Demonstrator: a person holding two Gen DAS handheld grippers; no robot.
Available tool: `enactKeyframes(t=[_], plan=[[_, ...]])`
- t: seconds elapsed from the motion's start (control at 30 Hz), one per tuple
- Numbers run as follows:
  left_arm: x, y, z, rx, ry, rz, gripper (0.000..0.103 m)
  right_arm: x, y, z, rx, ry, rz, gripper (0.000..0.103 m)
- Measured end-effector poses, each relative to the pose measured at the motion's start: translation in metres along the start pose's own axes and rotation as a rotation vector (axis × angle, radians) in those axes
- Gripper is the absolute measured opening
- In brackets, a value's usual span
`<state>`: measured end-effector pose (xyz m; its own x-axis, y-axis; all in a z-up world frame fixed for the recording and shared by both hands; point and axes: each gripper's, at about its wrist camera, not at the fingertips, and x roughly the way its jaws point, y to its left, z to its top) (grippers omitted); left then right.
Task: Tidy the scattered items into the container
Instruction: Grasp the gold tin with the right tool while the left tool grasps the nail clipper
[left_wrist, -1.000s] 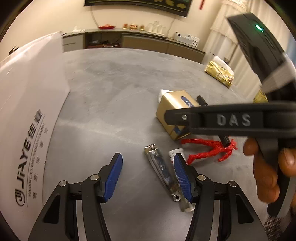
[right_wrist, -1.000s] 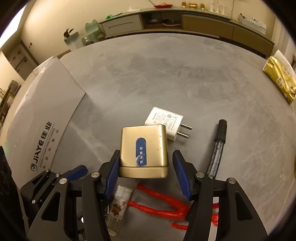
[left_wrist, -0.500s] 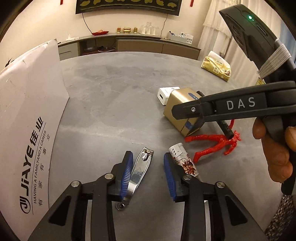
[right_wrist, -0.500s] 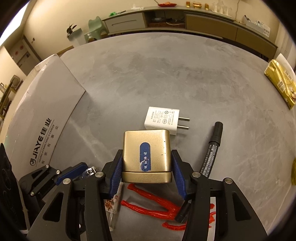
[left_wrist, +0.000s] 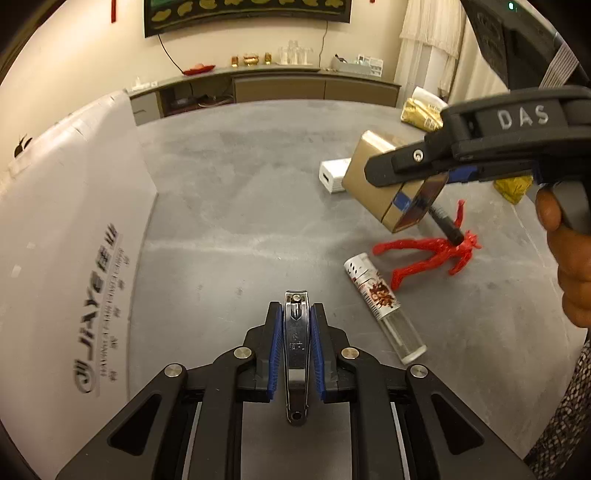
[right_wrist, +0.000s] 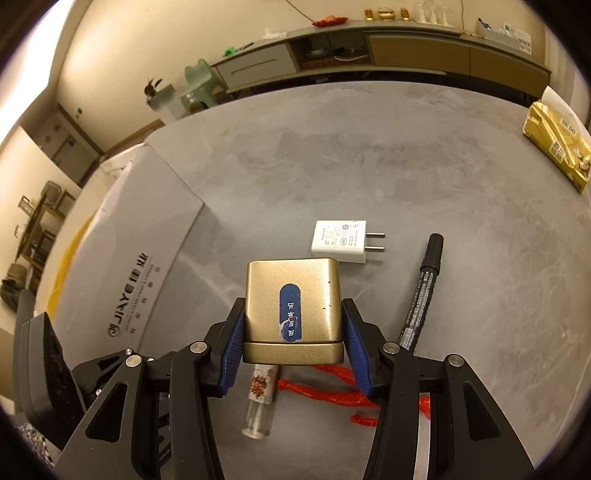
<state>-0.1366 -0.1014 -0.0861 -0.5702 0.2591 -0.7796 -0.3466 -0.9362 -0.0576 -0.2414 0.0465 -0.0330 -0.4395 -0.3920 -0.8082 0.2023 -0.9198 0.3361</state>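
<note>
nail clipper (left_wrist: 296, 341) sits clamped lengthwise between the blue pads of the left gripper (left_wrist: 296, 325), low in the frame's centre, above the grey table (left_wrist: 236, 206). gold box (right_wrist: 292, 302) with a blue label is pinched in the right gripper (right_wrist: 293, 332), lifted clear of the table. white jiaye box (left_wrist: 70, 236) fills the left edge. charger plug (right_wrist: 341, 240), black marker (right_wrist: 421, 291), red figure (left_wrist: 428, 254) and small spray bottle (left_wrist: 380, 302) lie at right.

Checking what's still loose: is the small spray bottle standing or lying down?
Lying down: the spray bottle rests on its side on the table, untouched.
</note>
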Motion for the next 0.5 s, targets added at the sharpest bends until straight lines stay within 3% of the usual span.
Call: enactKeyframes(t=[0.5], plan=[[-0.058, -0.018, 0.010, 0.021, -0.076, -0.004, 0.016, -0.022, 0.014, -0.010, 0.012, -0.049, 0.074, 0.052]])
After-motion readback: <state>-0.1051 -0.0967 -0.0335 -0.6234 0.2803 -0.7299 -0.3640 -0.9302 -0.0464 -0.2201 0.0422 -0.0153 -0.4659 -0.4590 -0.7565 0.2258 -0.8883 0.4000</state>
